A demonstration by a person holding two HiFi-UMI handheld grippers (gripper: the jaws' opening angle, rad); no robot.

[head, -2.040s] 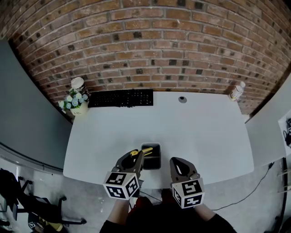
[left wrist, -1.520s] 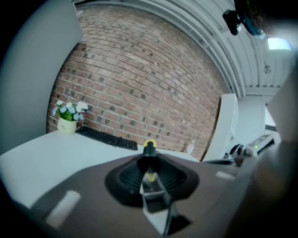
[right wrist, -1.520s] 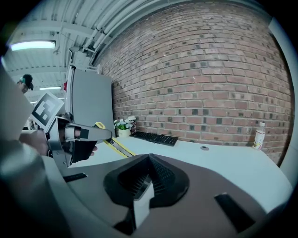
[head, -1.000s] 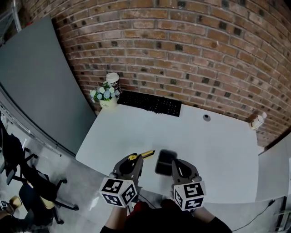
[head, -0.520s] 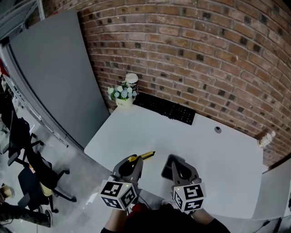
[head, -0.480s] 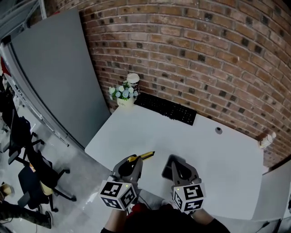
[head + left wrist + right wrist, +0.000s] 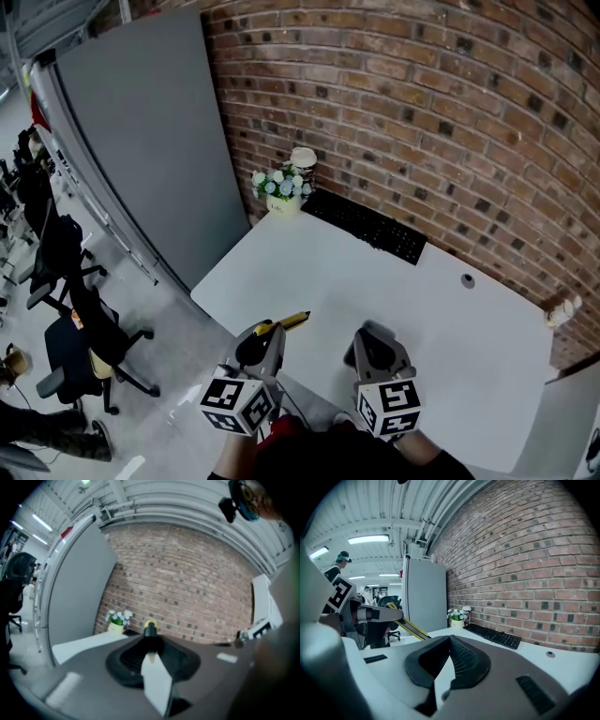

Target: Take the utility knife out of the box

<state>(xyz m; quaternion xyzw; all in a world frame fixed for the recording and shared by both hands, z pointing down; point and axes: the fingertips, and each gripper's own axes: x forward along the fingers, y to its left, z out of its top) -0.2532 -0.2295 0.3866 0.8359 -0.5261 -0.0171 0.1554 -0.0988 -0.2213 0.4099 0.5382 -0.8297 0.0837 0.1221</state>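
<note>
My left gripper (image 7: 269,330) is shut on the yellow and black utility knife (image 7: 293,321), whose end pokes out up and to the right over the white table (image 7: 375,272). In the left gripper view the knife's yellow end (image 7: 150,625) shows between the pads. The right gripper view shows the knife (image 7: 407,624) held in the air to its left. My right gripper (image 7: 375,343) is shut and holds nothing. The black box (image 7: 357,337) is mostly hidden under it; only a dark edge shows.
A black keyboard (image 7: 370,225), a flower pot (image 7: 281,190) and a cup (image 7: 303,159) stand along the brick wall. A small bottle (image 7: 560,311) sits at the far right. A grey partition (image 7: 141,141) and office chairs (image 7: 70,281) are on the left.
The view has swung left. Both grippers moved left, the left one still carrying the knife. The box, plain beside the right gripper before, is now mostly covered by it.
</note>
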